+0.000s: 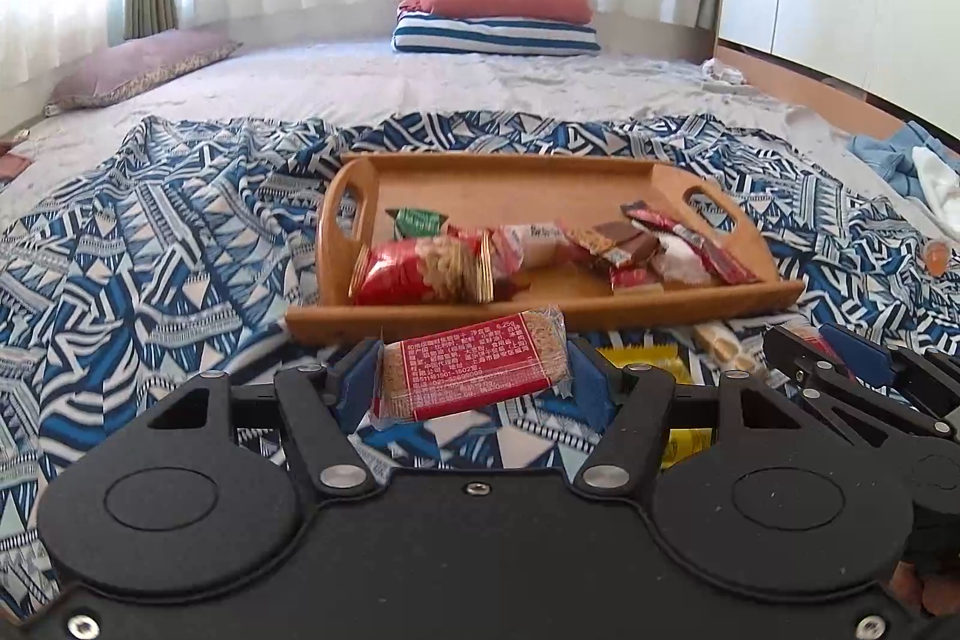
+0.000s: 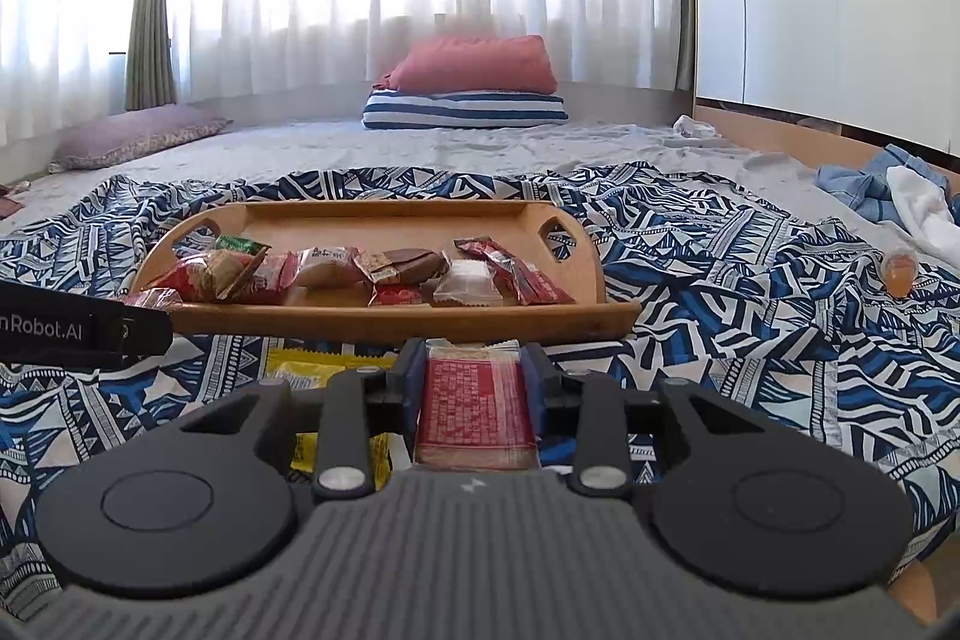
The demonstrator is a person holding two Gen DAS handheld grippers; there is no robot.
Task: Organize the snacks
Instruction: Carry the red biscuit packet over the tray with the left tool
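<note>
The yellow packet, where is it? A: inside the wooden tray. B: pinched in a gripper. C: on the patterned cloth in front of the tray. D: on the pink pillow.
C: the yellow packet lies flat on the patterned cloth, on the near side of the wooden tray, with no gripper holding it.
</note>
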